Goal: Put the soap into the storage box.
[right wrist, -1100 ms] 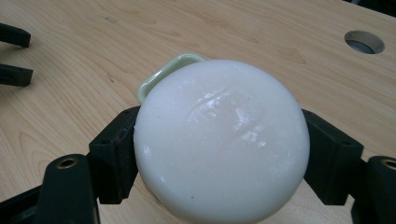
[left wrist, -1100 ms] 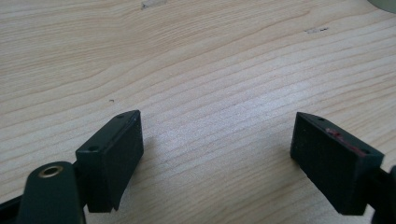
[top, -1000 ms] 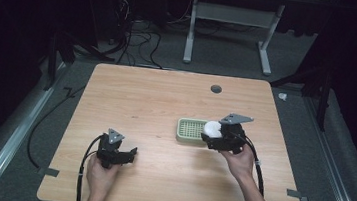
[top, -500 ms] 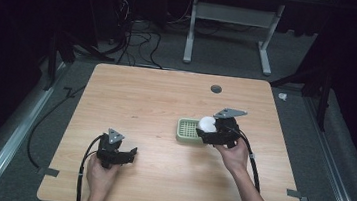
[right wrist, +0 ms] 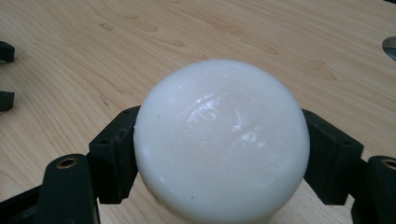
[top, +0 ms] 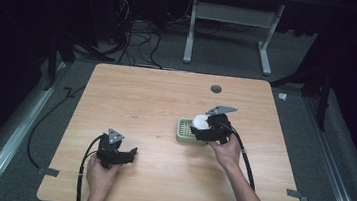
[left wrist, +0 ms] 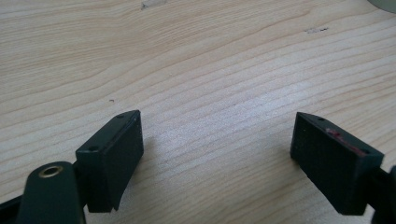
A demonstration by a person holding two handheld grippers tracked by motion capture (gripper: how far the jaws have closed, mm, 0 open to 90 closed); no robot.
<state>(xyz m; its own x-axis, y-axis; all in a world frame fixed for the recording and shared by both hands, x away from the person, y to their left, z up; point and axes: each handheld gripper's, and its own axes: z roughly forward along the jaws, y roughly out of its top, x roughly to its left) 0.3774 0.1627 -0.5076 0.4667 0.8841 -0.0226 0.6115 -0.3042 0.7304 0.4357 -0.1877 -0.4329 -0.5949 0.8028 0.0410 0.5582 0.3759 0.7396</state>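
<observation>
The right claw [top: 203, 127] pinches a white round soap [right wrist: 220, 140], seemingly over the green tray [top: 183, 129]. The left claw [left wrist: 219, 156] rests spread, low near the desk [top: 156, 98] front edge.

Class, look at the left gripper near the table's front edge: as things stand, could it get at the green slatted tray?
Probably yes. The left gripper is open, holds nothing, and bare tabletop lies between it and the green tray. The right gripper, shut on a white soap, crowds the tray's far side.
</observation>
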